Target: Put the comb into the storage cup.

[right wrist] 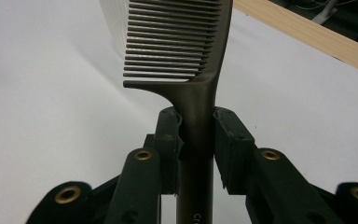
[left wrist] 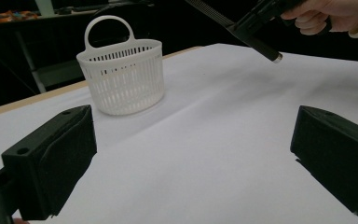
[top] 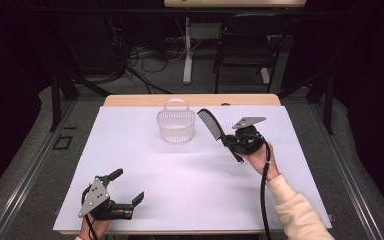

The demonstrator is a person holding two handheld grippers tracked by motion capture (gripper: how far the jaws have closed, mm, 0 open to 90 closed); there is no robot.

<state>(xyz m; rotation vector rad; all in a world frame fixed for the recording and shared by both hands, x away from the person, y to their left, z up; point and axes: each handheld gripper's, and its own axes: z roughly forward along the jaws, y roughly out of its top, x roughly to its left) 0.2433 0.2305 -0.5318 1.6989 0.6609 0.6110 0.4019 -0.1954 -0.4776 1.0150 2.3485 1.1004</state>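
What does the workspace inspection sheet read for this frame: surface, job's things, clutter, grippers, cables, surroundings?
Surface: white sheet over a wooden table, flat.
Job's things: black comb held off the surface, toothed end toward the basket; white slatted basket upright near the far edge, handle up.
Clutter: nothing seen.
Grippers: right hand-held gripper shut on the comb's handle; left hand-held gripper open, holding nothing, near the front edge.
Cables: black cable trails from the right hand-held gripper along the sleeve.
Surroundings: dark room, chair and floor wires behind the table.
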